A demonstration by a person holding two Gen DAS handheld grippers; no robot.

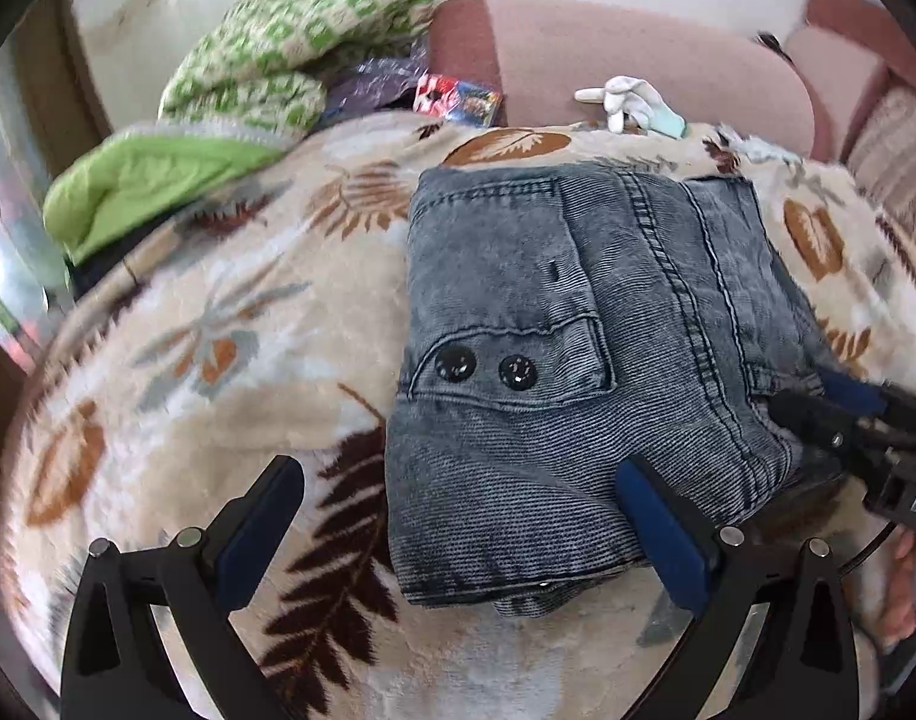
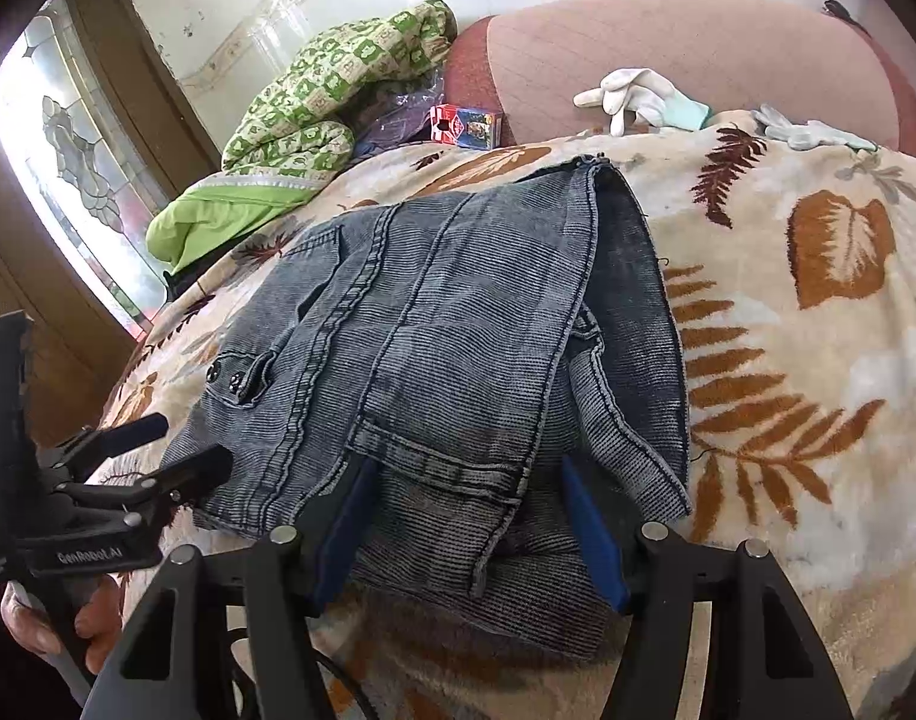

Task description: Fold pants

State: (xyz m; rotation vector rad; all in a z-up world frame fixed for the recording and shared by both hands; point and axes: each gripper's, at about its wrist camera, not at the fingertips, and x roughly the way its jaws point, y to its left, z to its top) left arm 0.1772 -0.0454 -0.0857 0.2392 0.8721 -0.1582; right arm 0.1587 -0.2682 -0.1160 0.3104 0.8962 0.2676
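**Folded pants, both tools at near edge**

Item: pants (image 1: 578,372), folded bundle on blanket (image 1: 218,360), long axis running away from tools. Left tool (image 1: 458,534): wide open, empty, one finger on the bundle's near left corner. Right tool (image 2: 467,516): partly open, straddling near hem, grip uncertain; the nearer tool. Writing: "GenRobot.AI" on left tool's body.

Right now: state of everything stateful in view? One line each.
pants: folded into a compact stack on the blanket, pocket buttons up
left gripper: open, one finger over the pants' near edge
right gripper: open, straddling the pants' near end
white glove: lying loose by the sofa back
green quilt: bunched up
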